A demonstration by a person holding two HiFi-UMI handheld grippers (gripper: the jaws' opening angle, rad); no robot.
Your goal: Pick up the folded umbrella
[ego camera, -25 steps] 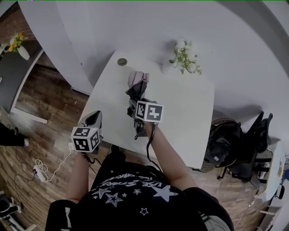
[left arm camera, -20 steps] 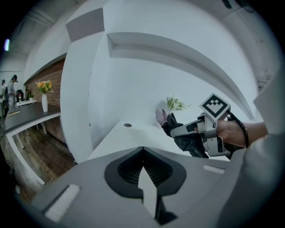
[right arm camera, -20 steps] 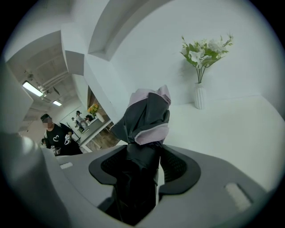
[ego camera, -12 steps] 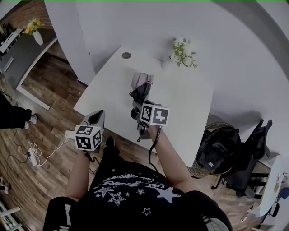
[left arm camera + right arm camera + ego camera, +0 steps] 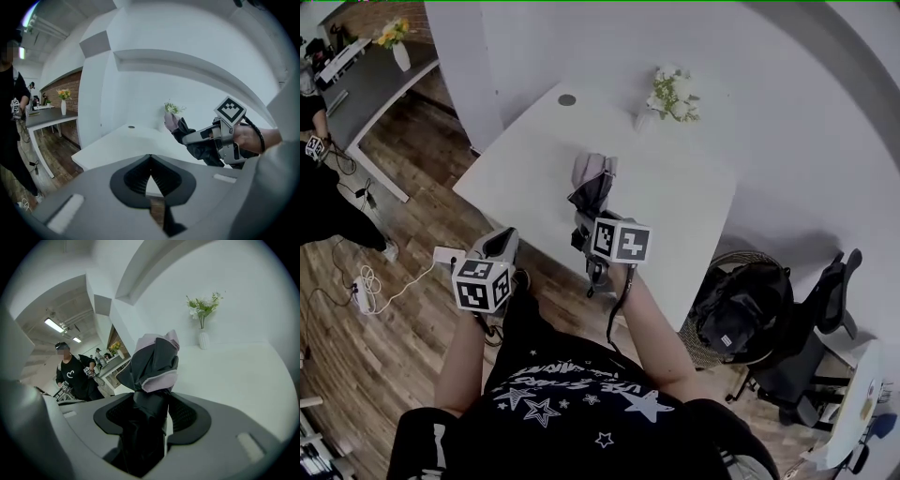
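Our clothes and rig, lower half of the head view.
We wear a black T-shirt (image 5: 572, 427) with white stars (image 5: 639, 403) and lettering; grey left gripper (image 5: 499, 244) and right gripper (image 5: 586, 223) each carry a black-and-white marker cube (image 5: 481, 284); black cable (image 5: 616, 305) on right.

Near end of dark grey and pink folded fabric umbrella (image 5: 154, 357) hidden between right gripper (image 5: 149, 417) jaws, handle unseen. Left edge cuts off person in black (image 5: 323, 202).

An office: white desk (image 5: 698, 202), black swivel chair (image 5: 827, 305).
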